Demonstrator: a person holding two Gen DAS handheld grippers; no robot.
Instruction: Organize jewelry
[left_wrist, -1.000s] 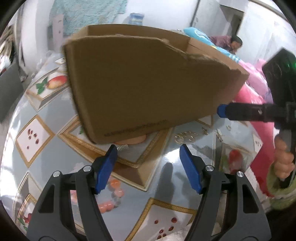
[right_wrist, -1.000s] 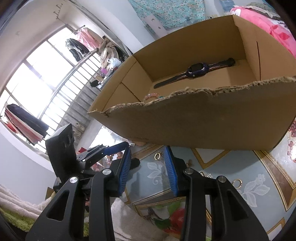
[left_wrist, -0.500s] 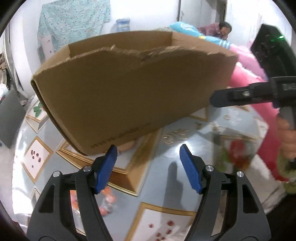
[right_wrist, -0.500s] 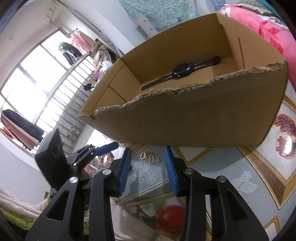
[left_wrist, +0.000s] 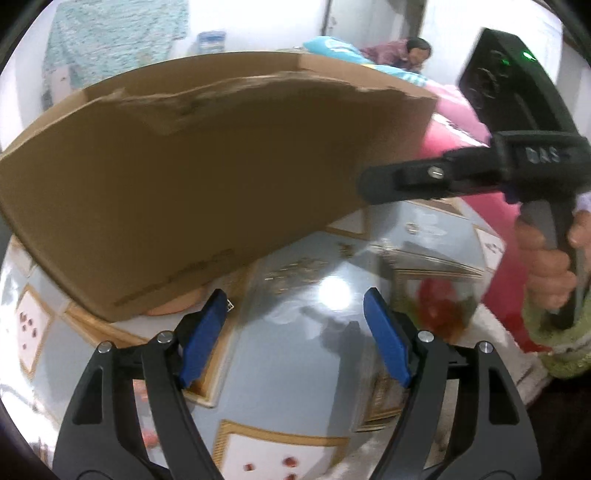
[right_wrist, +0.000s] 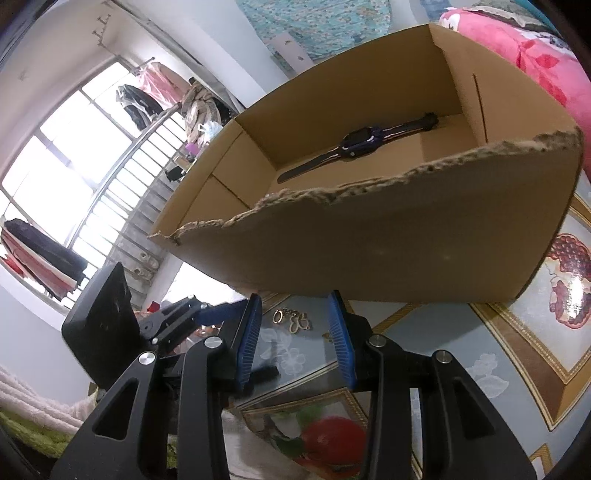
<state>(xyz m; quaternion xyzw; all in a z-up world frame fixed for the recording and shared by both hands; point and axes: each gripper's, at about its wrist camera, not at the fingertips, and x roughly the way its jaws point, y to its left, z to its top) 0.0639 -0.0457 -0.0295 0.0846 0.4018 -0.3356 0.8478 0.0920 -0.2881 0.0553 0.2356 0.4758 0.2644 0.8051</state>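
Note:
A brown cardboard box (right_wrist: 388, 236) with a torn front edge stands on the patterned table; it also fills the left wrist view (left_wrist: 207, 173). A dark blue watch (right_wrist: 360, 142) lies flat inside it. Gold earrings (right_wrist: 291, 319) lie on the table just in front of the box, right beyond my right gripper (right_wrist: 295, 336), which is open and empty. They show blurred in the left wrist view (left_wrist: 295, 267). My left gripper (left_wrist: 295, 332) is open and empty above the table near the box's corner. The right gripper's body (left_wrist: 491, 166) shows at the right there.
The table (right_wrist: 480, 362) has a glossy fruit-patterned cover. A pink quilt (right_wrist: 517, 55) lies behind the box. Some red beads (left_wrist: 147, 435) lie under my left gripper. The left gripper's body (right_wrist: 110, 325) is at the left of the right wrist view.
Both grippers have shifted relative to the box; the right gripper has come closer to the gold earrings. The left view has swung right. Both stay open.

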